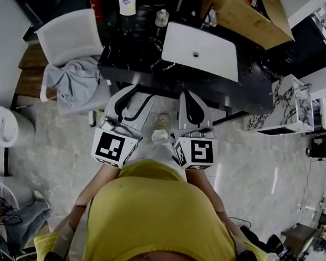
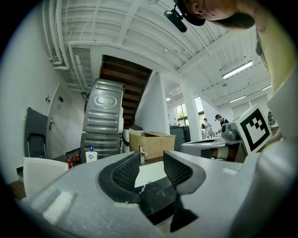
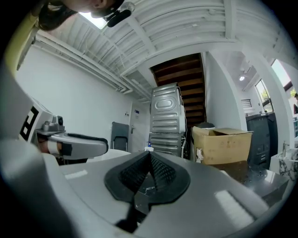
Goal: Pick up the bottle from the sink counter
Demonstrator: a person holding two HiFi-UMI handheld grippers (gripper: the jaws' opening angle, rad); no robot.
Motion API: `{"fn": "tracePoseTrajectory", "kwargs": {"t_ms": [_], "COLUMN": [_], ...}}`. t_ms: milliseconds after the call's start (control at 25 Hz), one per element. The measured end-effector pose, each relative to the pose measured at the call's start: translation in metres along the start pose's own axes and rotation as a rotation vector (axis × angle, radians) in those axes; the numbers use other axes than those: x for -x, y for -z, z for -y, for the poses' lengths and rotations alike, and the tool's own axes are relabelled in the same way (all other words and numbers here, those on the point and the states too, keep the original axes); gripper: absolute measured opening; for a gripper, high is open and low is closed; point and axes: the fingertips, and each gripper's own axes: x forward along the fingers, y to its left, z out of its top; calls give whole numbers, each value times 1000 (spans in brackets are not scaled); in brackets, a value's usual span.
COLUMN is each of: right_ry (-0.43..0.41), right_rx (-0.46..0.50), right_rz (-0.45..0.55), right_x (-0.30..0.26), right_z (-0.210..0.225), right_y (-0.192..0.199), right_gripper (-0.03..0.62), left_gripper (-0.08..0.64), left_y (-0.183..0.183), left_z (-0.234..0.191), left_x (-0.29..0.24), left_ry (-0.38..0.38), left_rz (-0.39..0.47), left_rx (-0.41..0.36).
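Note:
A white pump bottle with a blue label (image 1: 126, 2) stands at the far left corner of the black marble counter (image 1: 128, 60). It also shows in the left gripper view as the pump bottle (image 2: 91, 155). A smaller clear bottle (image 1: 162, 17) stands to its right, near the white sink basin (image 1: 210, 53). My left gripper (image 1: 143, 93) hovers before the counter's front edge, well short of both bottles, open with nothing between its fingers. My right gripper (image 1: 190, 95) hangs beside it, level with the basin, jaws closed together and empty.
A white chair (image 1: 67, 35) with grey cloth (image 1: 75, 82) draped over it stands left of the counter. A cardboard box (image 1: 250, 17) sits behind the basin, next to a faucet (image 1: 211, 18). A red extinguisher (image 1: 95, 1) is at the back left. A marble-patterned cabinet (image 1: 287, 106) stands to the right.

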Motion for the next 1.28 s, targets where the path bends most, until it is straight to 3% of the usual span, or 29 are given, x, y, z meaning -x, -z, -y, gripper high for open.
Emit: {"fn": "tracePoseTrajectory", "kwargs": {"t_ms": [360, 720, 1280], "right_ry": [-106, -181, -273], "right_rx": [19, 4, 6], "right_rz": [0, -20, -46], "right_x": [-111, -209, -278], "right_z": [71, 127, 156], "right_y": [3, 12, 38], "right_gripper": [0, 2, 2], "left_gripper": [181, 195, 195], "left_y": [0, 10, 35], "left_z": [-53, -106, -142], "left_x": [-114, -206, -281], "left_ry": [-79, -145, -200], "left_rz": [-27, -67, -96], "left_rx": [-23, 14, 22]}}
